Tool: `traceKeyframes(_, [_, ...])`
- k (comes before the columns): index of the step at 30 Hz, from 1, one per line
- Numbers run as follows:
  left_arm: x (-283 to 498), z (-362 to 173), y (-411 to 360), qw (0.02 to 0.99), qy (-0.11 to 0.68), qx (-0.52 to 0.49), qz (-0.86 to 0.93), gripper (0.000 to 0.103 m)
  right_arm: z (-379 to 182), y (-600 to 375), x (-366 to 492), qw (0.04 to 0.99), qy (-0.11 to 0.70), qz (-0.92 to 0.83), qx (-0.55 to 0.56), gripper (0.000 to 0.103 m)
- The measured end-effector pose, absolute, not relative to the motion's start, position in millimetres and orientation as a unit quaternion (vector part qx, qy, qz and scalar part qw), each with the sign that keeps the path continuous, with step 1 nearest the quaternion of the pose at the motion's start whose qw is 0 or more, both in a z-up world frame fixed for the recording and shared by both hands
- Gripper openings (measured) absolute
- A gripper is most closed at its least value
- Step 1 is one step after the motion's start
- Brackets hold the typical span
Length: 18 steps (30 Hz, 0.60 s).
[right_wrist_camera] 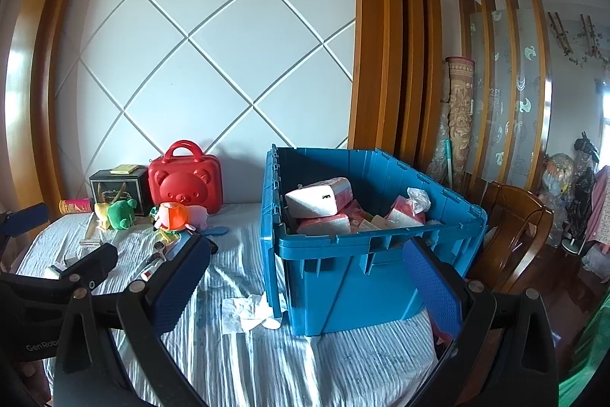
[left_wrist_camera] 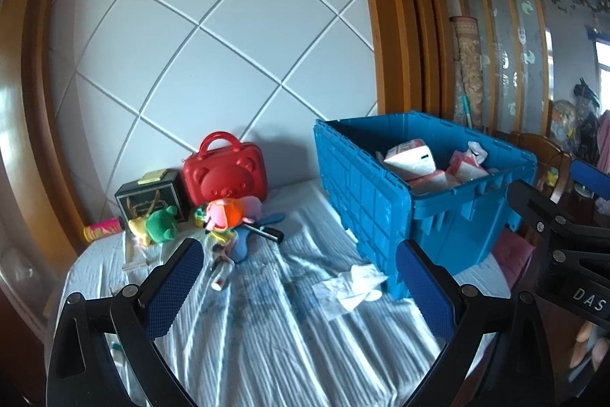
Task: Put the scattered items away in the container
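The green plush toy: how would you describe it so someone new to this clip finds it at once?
Start at the blue crate on the striped bedsheet and look left to the pile by the padded wall. In front of the black box, left of the red bear-face case, sits the green plush toy. It is the only green item, pressed against a pale yellow plush.
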<state>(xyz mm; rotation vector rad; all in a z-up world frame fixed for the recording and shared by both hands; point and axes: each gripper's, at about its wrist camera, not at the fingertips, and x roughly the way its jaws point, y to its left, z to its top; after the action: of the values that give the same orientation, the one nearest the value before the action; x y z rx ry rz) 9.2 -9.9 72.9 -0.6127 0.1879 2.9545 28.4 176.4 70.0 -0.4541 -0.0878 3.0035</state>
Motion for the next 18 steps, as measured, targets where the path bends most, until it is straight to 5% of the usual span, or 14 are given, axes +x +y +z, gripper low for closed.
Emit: traceKeyframes(18, [20.6, 81.1, -25.6, 0.030, 0.050, -0.163, 0.985, 0.102, 74.7, 183.9, 36.7, 0.052, -0.020, 0.988, -0.147, 0.103])
